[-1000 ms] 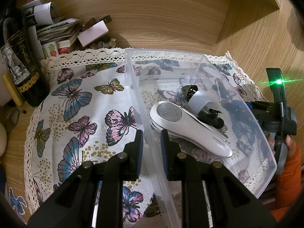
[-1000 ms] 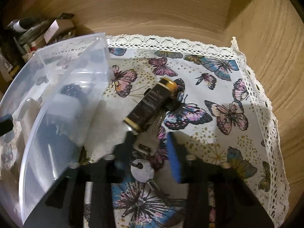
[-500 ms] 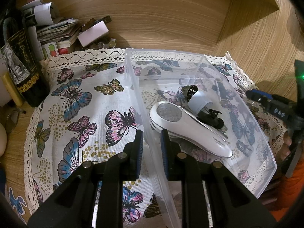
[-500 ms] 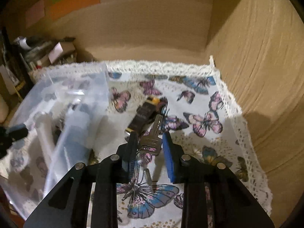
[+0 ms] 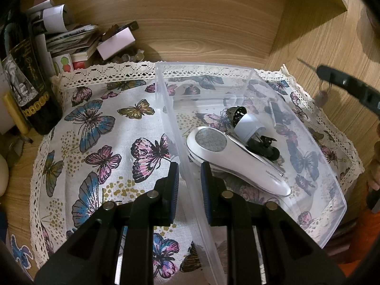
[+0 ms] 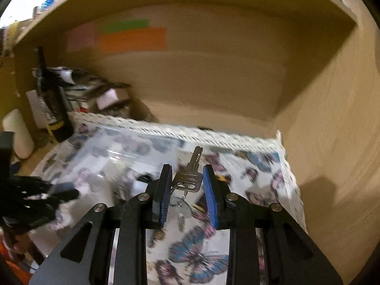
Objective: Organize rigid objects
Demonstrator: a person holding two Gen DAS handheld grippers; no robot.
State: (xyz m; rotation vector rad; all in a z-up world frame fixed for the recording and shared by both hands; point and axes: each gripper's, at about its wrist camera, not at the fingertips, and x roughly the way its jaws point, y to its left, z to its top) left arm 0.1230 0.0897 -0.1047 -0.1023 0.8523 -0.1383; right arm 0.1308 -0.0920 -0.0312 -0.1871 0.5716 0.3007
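A clear plastic bin [image 5: 249, 71] stands on the butterfly cloth [image 5: 95, 130]. My left gripper [image 5: 190, 180] is shut on the bin's near left wall, one finger inside and one outside. In the bin lie a white lint shaver [image 5: 225, 159], a small white-and-black part [image 5: 248, 125] and a black clip [image 5: 263, 146]. My right gripper [image 6: 186, 182] is shut on a silver key [image 6: 190, 174], held in the air with its blade pointing forward. The key's ring [image 6: 181, 205] dangles below. In the left wrist view the right gripper [image 5: 351, 87] hangs high to the right of the bin.
A dark bottle [image 5: 28, 90] and a heap of papers and small boxes [image 5: 78, 40] fill the back left corner. Wooden walls close the nook at the back and right. Coloured notes [image 6: 133, 39] stick to the back wall. A black tube [image 5: 275, 112] lies beyond the bin.
My right gripper has risen from the cloth with the key in it, away from the black tube, and tipped up toward the back wall. The left gripper and the bin have not moved.
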